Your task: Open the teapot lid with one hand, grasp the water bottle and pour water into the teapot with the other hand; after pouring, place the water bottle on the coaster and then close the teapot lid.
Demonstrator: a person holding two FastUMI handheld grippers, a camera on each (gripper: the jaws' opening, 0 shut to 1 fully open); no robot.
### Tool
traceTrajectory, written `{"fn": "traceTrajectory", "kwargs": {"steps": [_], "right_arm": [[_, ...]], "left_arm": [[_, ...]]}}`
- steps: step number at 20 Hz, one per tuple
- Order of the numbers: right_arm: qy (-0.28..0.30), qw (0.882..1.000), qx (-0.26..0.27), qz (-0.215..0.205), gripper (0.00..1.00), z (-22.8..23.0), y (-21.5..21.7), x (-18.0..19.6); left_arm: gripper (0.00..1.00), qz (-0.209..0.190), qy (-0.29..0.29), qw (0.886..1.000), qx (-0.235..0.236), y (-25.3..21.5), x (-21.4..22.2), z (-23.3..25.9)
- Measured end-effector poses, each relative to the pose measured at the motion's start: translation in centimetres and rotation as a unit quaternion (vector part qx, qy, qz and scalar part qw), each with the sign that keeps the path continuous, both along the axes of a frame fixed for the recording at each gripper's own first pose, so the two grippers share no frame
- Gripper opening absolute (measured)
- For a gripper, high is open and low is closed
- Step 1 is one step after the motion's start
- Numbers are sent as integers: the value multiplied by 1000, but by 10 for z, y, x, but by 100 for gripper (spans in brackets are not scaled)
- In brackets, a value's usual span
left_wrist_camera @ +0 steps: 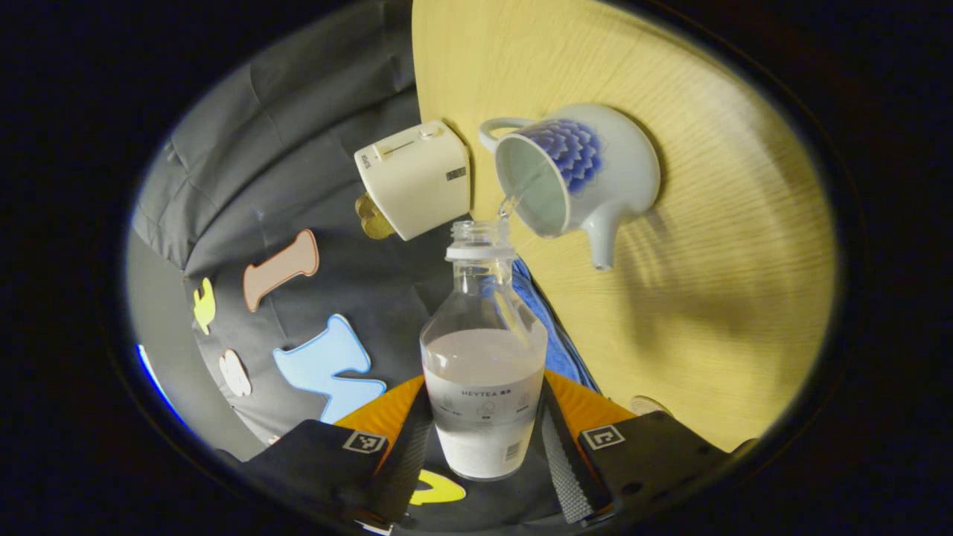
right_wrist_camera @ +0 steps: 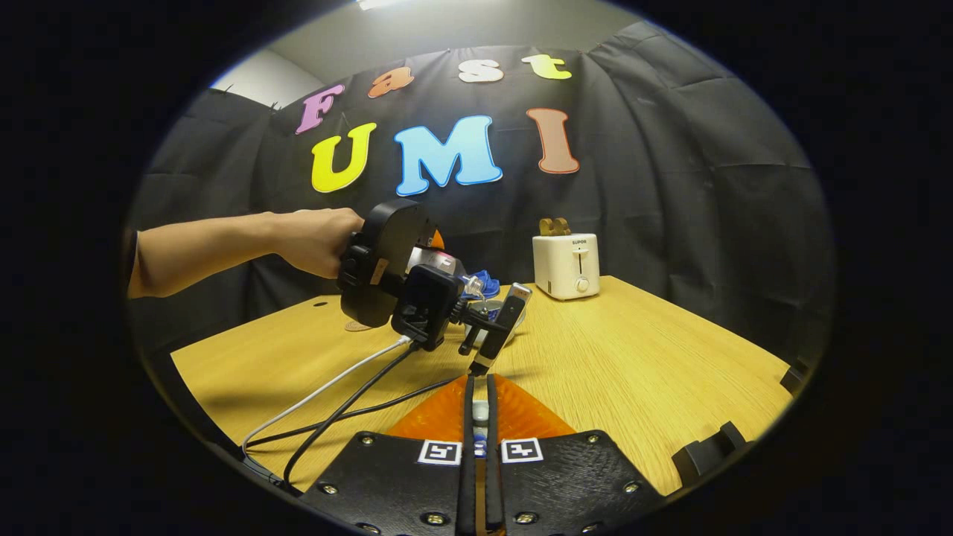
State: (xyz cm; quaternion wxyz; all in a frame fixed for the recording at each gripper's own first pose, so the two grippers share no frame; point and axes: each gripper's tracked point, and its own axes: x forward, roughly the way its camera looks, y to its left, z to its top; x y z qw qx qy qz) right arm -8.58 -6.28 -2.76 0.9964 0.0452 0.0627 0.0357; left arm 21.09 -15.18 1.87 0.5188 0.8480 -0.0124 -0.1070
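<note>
In the left gripper view my left gripper [left_wrist_camera: 485, 387] is shut on a clear water bottle [left_wrist_camera: 484, 357], uncapped and about half full. The bottle is tipped mouth-first at the white teapot [left_wrist_camera: 595, 171] with a blue flower. The teapot stands open on the table, and a thin stream of water [left_wrist_camera: 512, 199] runs into it. A round coaster [left_wrist_camera: 648, 406] peeks out beside one finger. In the right gripper view my right gripper [right_wrist_camera: 480, 381] is held low over the table's near side, pinching a small white and blue piece, the teapot lid [right_wrist_camera: 480, 411]. A hand [right_wrist_camera: 313, 238] holds the left gripper [right_wrist_camera: 465, 294] ahead.
A cream toaster [right_wrist_camera: 566, 264] stands at the back of the wooden table [right_wrist_camera: 633, 357], close behind the teapot. The left gripper's cables [right_wrist_camera: 335, 402] trail across the table's left side towards the front edge. Some blue fabric [left_wrist_camera: 555, 335] lies behind the bottle.
</note>
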Motion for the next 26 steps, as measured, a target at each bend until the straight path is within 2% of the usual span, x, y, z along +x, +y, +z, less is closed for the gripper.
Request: {"fn": "traceTrajectory", "kwargs": {"steps": [13,14,15,26], "right_arm": [[-2,1000,5,-4,5,2,-3,1],[-2,1000,5,-4,5,1,-4,0],[-2,1000,4,-4,5,1,-4,0],[-6,1000,0,-2,5,5,-2,0]], "left_arm": [[87,-17,-26,998,58,-5,-1,8],[80,-20,-27,998,61,-6,-2,9],[87,-22,-28,997,63,-8,-2,9],[87,-33,-41,995,86,-16,-5,18]]}}
